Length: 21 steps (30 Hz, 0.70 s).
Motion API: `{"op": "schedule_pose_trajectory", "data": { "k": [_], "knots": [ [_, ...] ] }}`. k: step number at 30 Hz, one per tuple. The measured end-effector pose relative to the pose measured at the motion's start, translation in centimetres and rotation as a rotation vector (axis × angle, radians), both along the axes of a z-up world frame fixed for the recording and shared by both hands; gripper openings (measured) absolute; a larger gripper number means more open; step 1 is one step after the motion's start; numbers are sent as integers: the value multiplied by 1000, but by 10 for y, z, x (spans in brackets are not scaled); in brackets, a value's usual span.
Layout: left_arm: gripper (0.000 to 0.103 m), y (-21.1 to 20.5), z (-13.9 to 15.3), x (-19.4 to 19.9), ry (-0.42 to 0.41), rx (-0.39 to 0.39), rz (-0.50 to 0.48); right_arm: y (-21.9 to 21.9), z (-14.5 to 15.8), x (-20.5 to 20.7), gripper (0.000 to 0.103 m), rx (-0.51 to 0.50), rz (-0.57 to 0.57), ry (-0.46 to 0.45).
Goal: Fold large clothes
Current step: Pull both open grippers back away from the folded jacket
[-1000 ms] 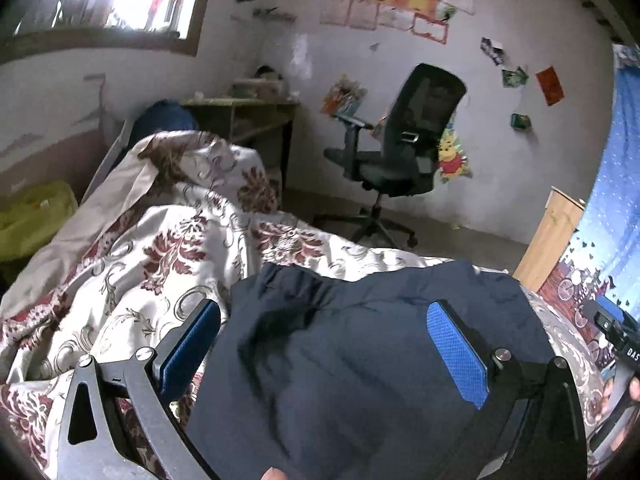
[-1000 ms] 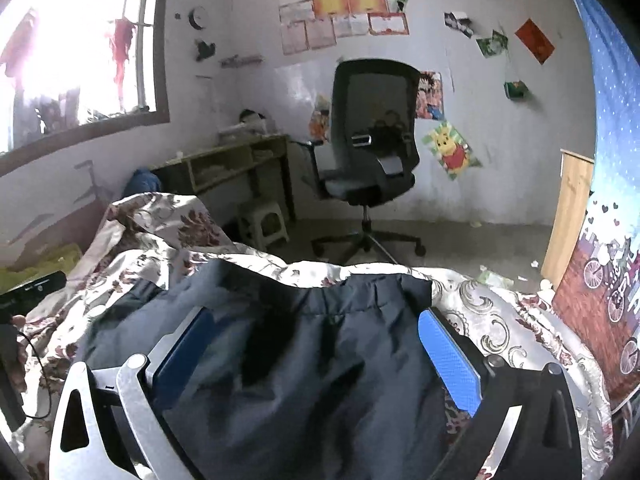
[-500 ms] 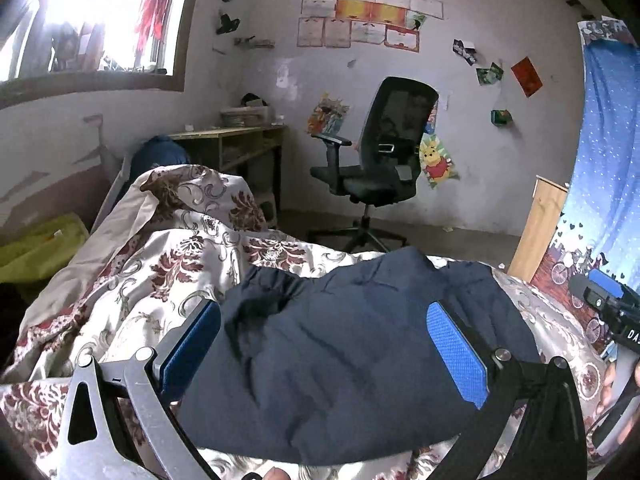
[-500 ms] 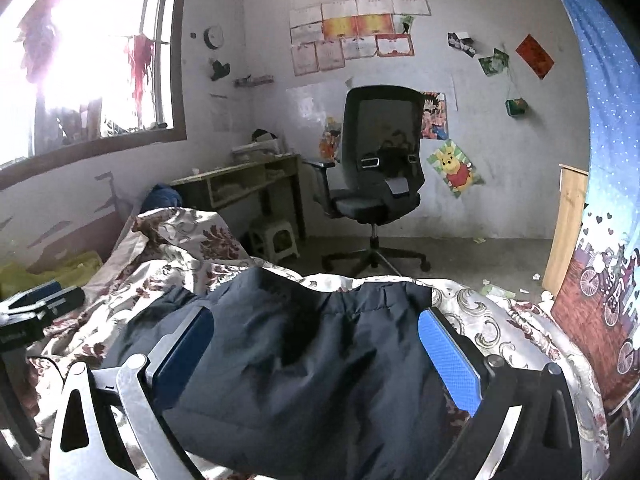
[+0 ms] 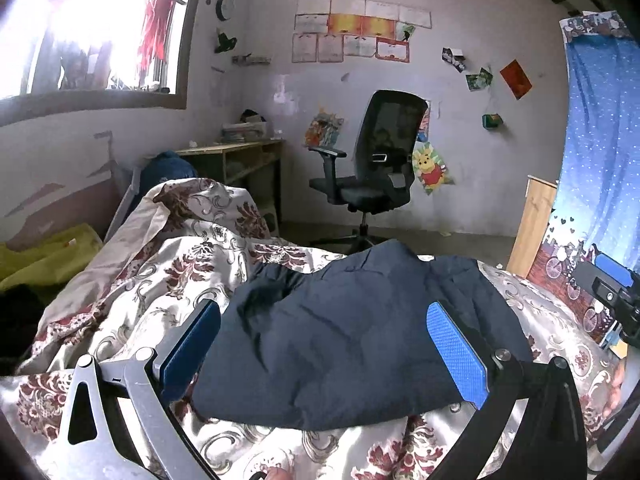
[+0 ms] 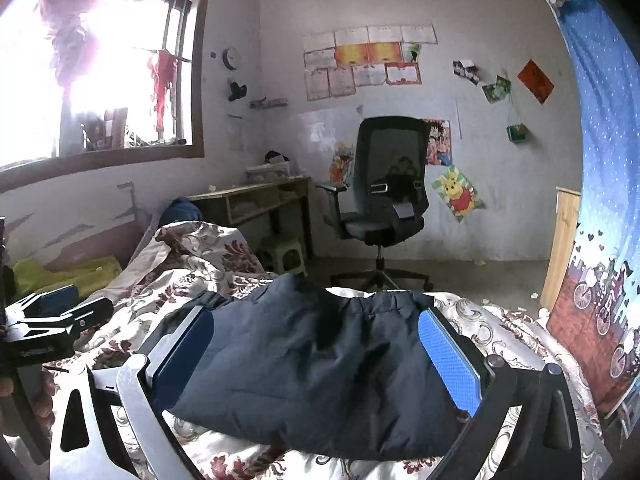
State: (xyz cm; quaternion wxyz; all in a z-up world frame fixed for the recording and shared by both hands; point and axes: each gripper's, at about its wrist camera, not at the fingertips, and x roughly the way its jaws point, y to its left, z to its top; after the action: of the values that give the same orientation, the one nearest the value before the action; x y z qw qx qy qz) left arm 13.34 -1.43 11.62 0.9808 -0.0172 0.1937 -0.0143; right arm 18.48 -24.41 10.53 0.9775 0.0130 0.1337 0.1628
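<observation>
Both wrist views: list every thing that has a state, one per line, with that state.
Left tool: open, holding nothing, above the garment.
Right tool: open, holding nothing, above the garment.
Garment: navy, folded into a thick bundle, lying on the bedspread, near edge free.
Bedspread: floral, rumpled, heaped at the far end.
Chair: unoccupied, upright on the floor.

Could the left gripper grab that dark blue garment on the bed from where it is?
Probably yes. The left gripper is open, facing the dark blue garment, which lies on the floral bedspread with nothing over it.
</observation>
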Motion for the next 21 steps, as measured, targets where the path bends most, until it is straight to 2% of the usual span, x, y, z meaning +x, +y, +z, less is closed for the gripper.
{"op": "schedule_pose_trajectory", "data": {
  "k": [12,17,21],
  "knots": [
    [101,5,-19,-41,-5,-15,41,13,-18,-37,103,0,6,34],
    [101,1,-30,-51,10,9,36,11,-29,-46,103,30,-7,67],
    [101,-3,-37,-56,6,36,26,13,-37,-52,103,2,-13,69]
  ]
}}
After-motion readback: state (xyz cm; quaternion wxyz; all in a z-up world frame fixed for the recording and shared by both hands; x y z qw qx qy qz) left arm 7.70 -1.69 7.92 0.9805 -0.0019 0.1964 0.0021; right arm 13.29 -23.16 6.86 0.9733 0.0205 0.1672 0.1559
